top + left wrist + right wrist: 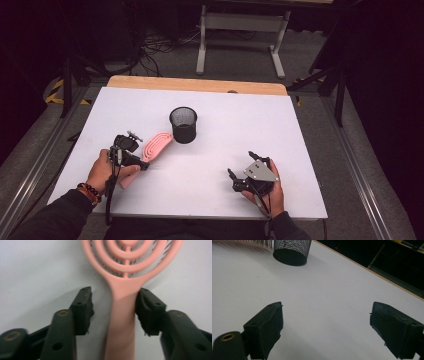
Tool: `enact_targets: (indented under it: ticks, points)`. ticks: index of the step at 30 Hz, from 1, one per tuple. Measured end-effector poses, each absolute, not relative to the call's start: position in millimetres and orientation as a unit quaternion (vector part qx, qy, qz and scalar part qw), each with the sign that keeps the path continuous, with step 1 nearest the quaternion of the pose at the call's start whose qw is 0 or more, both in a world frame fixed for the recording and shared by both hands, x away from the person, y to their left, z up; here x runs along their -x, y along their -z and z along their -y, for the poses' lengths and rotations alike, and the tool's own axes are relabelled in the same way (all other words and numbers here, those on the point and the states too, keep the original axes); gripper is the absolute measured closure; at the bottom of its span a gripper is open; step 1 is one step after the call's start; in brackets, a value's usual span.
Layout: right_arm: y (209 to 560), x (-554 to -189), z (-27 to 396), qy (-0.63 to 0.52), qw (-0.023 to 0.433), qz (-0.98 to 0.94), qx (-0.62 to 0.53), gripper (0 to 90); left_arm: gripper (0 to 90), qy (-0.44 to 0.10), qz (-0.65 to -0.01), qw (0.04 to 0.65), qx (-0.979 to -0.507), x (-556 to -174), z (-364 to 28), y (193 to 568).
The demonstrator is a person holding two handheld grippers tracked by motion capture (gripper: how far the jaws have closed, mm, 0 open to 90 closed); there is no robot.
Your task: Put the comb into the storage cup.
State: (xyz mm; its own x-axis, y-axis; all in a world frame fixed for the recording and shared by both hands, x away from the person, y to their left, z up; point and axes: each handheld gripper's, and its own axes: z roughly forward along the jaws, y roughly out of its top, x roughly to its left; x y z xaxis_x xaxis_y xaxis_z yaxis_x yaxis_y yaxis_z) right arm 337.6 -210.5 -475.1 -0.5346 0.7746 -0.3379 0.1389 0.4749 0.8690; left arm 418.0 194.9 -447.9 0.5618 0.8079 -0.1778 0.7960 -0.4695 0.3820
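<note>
The pink hairbrush (125,315) is laid flat on the white surface (225,150) left of centre, head just beside the black mesh cup (183,125). Its handle is straddled by the left claw (113,311): one pad touching, a gap left at the other, so not properly gripped. The right claw (325,327), lower right, is spread wide with nothing held.

1 overhead camera, 2 close gripper cameras, sharing table (225,165).

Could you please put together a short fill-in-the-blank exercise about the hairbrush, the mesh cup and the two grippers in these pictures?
1. The handle of the pink hairbrush lies between the jaws of the ____ gripper.
2. The black mesh cup stands ____ on the white table.
3. The right gripper has its jaws ____, with nothing between them.
4. The hairbrush's colour is ____.

Missing words: left; upright; open; pink
</note>
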Motion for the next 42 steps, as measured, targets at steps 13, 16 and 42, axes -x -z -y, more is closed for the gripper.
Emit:
enact_targets:
  ticks: [13, 16, 42]
  points:
    - [475.3, -338.7, 211.1, -0.419, 0.372, -0.773, -0.297, 12.2, 69.3, -0.056, -0.428, 0.158, -0.888, -417.4, -172.3, 446.4]
    - [475.1, -338.8, 211.8, -0.422, 0.370, -0.771, -0.300, 12.2, 69.5, -0.071, -0.431, 0.169, -0.884, -412.3, -172.9, 448.3]
    - [475.1, -340.2, 202.0, -0.391, 0.407, -0.768, -0.304, 12.1, 69.5, -0.276, -0.400, 0.303, -0.820, -366.6, -200.5, 464.5]
